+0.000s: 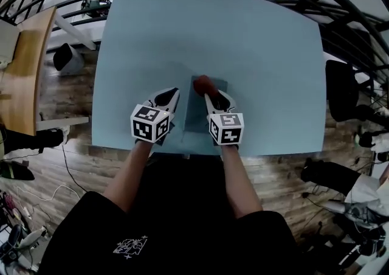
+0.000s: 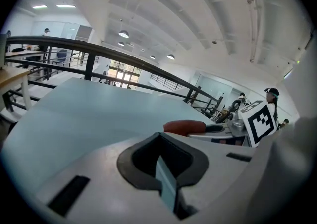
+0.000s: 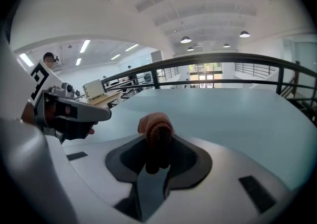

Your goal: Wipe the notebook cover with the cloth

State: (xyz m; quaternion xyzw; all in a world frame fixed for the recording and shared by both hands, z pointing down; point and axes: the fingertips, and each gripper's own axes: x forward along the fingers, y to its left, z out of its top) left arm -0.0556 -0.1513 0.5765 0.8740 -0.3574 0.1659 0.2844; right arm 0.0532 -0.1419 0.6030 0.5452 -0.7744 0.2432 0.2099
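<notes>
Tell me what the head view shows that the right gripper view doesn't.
Only the head view shows the notebook lying flat on the table with the right gripper over it, plus the person's forearms and the wooden floor. Only the right gripper view shows the ceiling lights and, close up, its own jaws closed on the cloth. Both show the reddish cloth, the pale blue table, the left gripper and the dark railing.

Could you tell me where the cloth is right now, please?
In the head view, the reddish-brown cloth is clamped in the right gripper, at the far edge of the notebook on the table.
</notes>
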